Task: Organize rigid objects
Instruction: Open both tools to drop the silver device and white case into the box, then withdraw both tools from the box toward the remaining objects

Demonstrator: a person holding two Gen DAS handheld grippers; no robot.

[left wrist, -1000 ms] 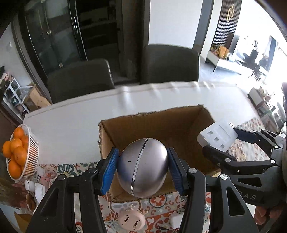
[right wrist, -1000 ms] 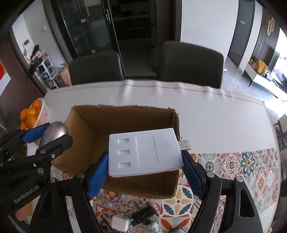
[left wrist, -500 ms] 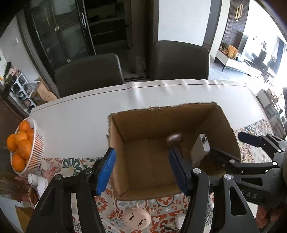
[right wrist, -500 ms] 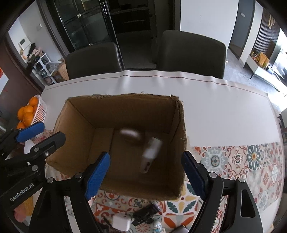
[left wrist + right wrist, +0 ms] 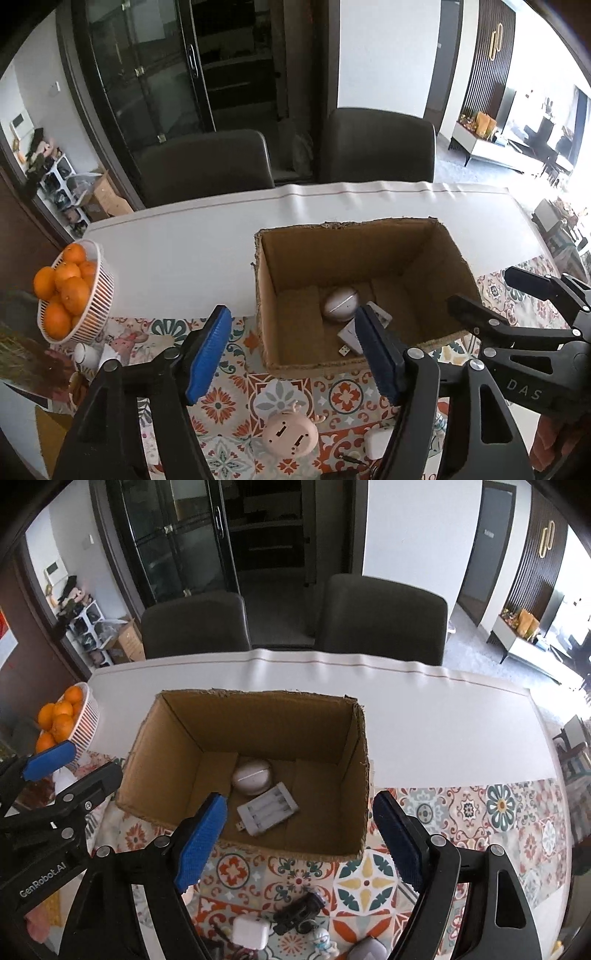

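While both tools hover spread and empty over the cardboard box (image 5: pixel 177 746), the left tool (image 5: pixel 293 349) has just been opening. Inside, the silver egg (image 5: pixel 252 775) touches the white charger (image 5: pixel 267 808); the right tool (image 5: pixel 295 840) holds nothing.

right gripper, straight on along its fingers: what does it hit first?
Probably the near wall of the open cardboard box, or just past it the white rectangular battery charger on the box floor. The right gripper is open and empty; depth is unclear.

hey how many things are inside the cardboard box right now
2. A silver egg-shaped gadget lies on the floor of the cardboard box, toward the back, and a white USB battery charger lies just in front of it. The near wall may hide something more.
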